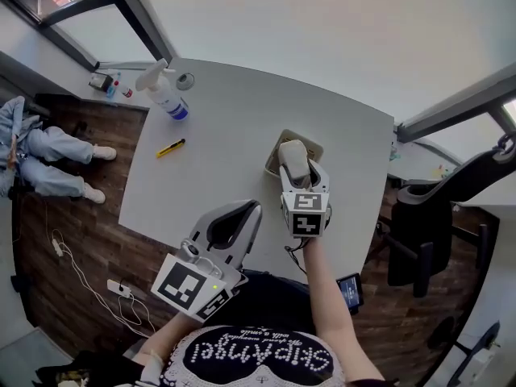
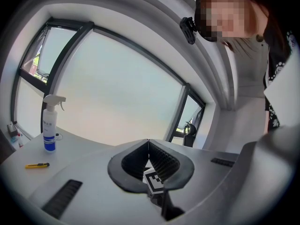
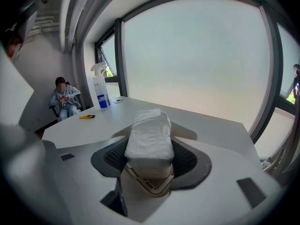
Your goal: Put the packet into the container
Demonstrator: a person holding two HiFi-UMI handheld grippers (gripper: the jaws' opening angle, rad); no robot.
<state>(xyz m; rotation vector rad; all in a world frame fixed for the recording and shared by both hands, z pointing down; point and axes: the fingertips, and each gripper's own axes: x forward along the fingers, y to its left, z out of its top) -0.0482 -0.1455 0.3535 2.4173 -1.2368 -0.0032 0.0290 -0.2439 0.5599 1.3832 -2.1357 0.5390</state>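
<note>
Right gripper [image 3: 150,156] jaws clamp the white packet [image 3: 149,132] mid-body over the beige container [image 1: 316,146] on the counter [image 1: 218,127]; packet appears light, soft and crushable, best held gently across its flanks; left gripper [image 2: 148,142] jaws are together, empty.

The white, soft-wrapped oblong packet [image 3: 149,130] lay lengthwise, clamped between the jaws of the right gripper [image 1: 300,168]. It was over the shallow beige container [image 1: 316,146], covering most of it.

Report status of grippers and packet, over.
Right gripper shut on soft white plastic packet, over shallow beige container. Left gripper shut, empty. Nothing blocking it.
</note>
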